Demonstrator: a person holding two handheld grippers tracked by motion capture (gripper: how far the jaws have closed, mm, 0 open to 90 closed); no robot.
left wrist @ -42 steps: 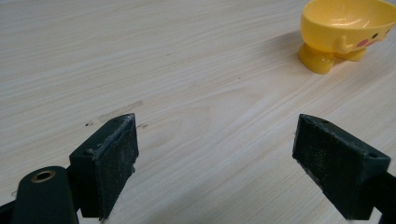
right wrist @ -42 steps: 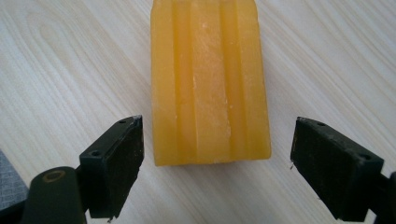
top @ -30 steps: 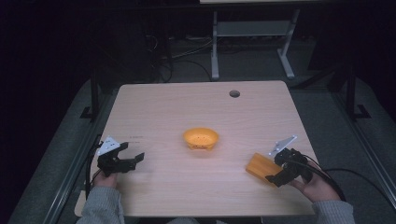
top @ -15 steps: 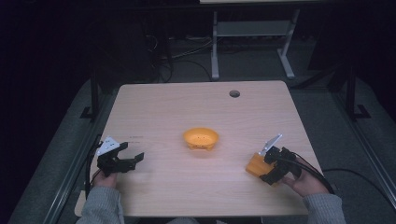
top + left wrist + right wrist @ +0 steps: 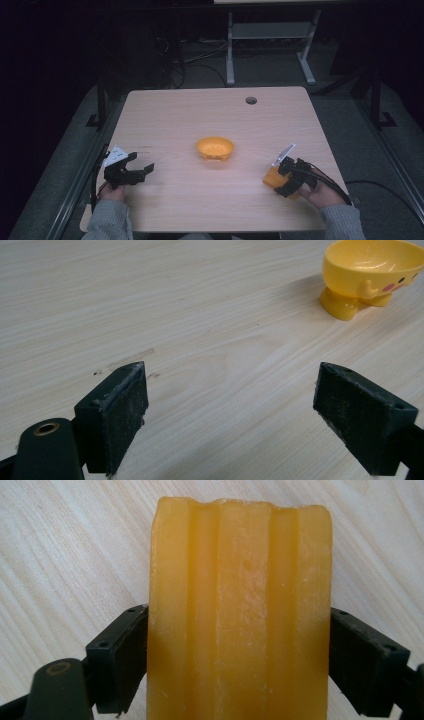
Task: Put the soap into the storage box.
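A ridged orange block (image 5: 235, 605) lies on the wooden table, and in the right gripper view my right gripper (image 5: 239, 635) has one black jaw pressed against each of its long sides. From above, the same block (image 5: 273, 177) sits near the table's right front, with the right gripper (image 5: 286, 177) shut on it. My left gripper (image 5: 143, 167) rests at the left front, open and empty, its jaws spread wide (image 5: 230, 395) over bare wood. A small yellow footed bowl (image 5: 215, 148) stands at the table's middle, seen up right (image 5: 370, 270) in the left gripper view.
The pale wooden table (image 5: 200, 110) has a round cable hole (image 5: 251, 100) near its far edge. Behind it are a metal shelf frame (image 5: 270, 35) and cables on a dark floor. Both forearms in grey sleeves come in at the bottom.
My right gripper has slid left and forward over the orange block until its jaws sit on both sides of it. The left gripper has stayed still.
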